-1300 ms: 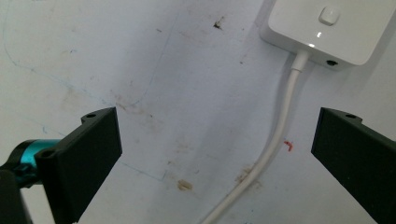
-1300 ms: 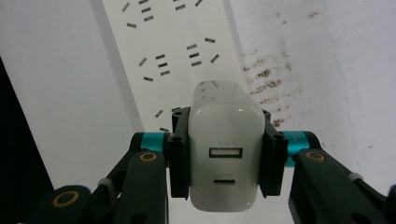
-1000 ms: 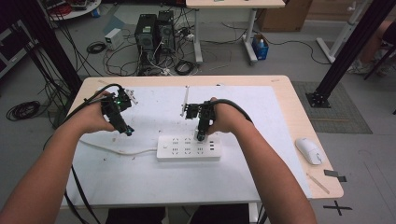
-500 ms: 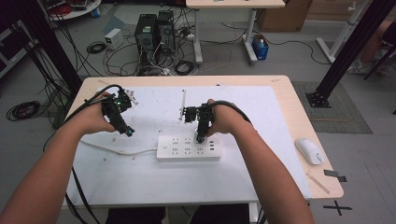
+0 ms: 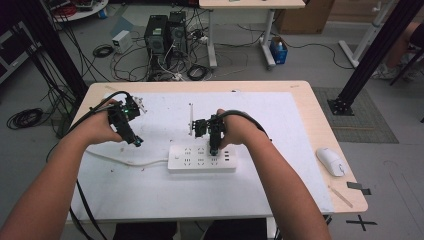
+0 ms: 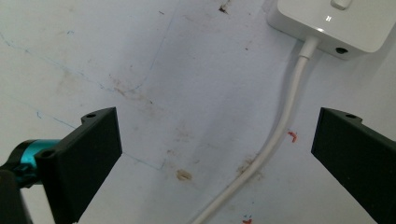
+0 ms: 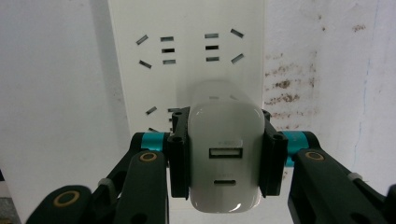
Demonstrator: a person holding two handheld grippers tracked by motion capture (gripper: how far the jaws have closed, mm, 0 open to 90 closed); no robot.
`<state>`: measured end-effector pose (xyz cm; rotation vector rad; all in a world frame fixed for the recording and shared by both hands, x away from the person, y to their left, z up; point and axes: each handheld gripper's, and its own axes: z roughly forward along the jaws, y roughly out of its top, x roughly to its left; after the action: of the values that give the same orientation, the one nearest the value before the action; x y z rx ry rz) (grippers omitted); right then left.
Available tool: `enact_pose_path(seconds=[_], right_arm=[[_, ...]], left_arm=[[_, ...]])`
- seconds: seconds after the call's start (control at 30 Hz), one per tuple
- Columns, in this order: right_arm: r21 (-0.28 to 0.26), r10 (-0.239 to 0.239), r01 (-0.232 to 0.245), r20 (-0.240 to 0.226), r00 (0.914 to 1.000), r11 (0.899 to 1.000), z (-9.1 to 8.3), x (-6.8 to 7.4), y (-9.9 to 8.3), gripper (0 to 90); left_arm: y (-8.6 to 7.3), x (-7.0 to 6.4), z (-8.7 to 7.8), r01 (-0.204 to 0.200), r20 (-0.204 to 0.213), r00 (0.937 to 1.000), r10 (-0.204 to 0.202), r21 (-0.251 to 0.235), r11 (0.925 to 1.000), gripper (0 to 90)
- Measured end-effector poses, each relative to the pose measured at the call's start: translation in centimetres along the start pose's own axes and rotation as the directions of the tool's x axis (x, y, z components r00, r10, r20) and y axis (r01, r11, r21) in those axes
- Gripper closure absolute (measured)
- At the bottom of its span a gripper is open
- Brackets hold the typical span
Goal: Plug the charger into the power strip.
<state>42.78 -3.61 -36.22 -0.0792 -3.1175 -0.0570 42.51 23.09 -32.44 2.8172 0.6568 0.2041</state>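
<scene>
A white power strip (image 5: 202,157) lies on the white sheet in the middle of the table; its socket face (image 7: 187,51) shows close up in the right gripper view. My right gripper (image 7: 226,158) is shut on a white USB charger (image 7: 225,158), held right over the strip's sockets; I cannot tell whether its prongs are in. In the high view that gripper (image 5: 214,148) points down onto the strip. My left gripper (image 5: 135,141) hovers left of the strip, open, jaws wide apart above the strip's white cable (image 6: 275,135) and its end (image 6: 336,23).
A white mouse (image 5: 331,161) lies near the table's right edge. A thin upright strip (image 5: 190,120) stands behind the power strip. The paper (image 6: 177,93) is stained. Computers and tangled cables sit on the floor beyond the table.
My right gripper has shifted slightly toward the power strip with the charger. The left gripper has barely moved.
</scene>
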Motion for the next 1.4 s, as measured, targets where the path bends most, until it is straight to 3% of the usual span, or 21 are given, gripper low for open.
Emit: enact_pose_path(seconds=[0.1,0.37,0.5,0.6,0.77,1.0,1.1,1.4], right_arm=[[-0.009,-0.001,0.001,0.001,1.0,1.0,0.0,0.0,-0.1,62.9],[-0.018,-0.019,0.019,0.011,0.9998,1.0,0.1,0.0,-0.2,63.0],[0.01,-0.038,0.038,0.056,0.9977,0.999,0.2,0.8,0.2,63.1],[-0.011,-0.016,0.017,0.034,0.9993,1.0,0.2,0.4,-0.2,63.1],[0.045,-0.048,0.044,0.088,0.995,0.998,0.3,1.5,0.6,63.2],[0.025,-0.032,0.031,0.056,0.9979,0.999,0.4,0.8,0.5,63.2],[-0.008,-0.026,0.026,0.032,0.9991,1.0,0.7,0.4,0.1,63.2],[0.005,-0.025,0.025,0.026,0.9993,1.0,0.6,0.4,0.2,60.4]], left_arm=[[-0.2,0.2,0.1,0.0,-0.006,1.0,0.0,0.029,0.9996,1.7],[-0.3,0.1,0.2,-0.005,-0.002,1.0,0.005,0.039,0.9992,1.7],[-0.3,0.1,0.1,-0.009,-0.002,1.0,0.009,0.047,0.9989,1.7],[-0.3,0.2,0.1,-0.009,-0.003,1.0,0.009,0.049,0.9987,1.7],[-0.2,0.2,0.3,-0.007,-0.003,1.0,0.008,0.054,0.9985,1.7],[0.0,0.2,0.4,-0.01,0.0,0.9999,0.01,0.056,0.9984,1.7],[0.1,0.0,0.1,-0.012,-0.004,0.9999,0.012,0.045,0.9989,1.7],[-0.5,0.0,-0.4,-0.009,-0.009,0.9999,0.01,0.046,0.9989,1.7]])
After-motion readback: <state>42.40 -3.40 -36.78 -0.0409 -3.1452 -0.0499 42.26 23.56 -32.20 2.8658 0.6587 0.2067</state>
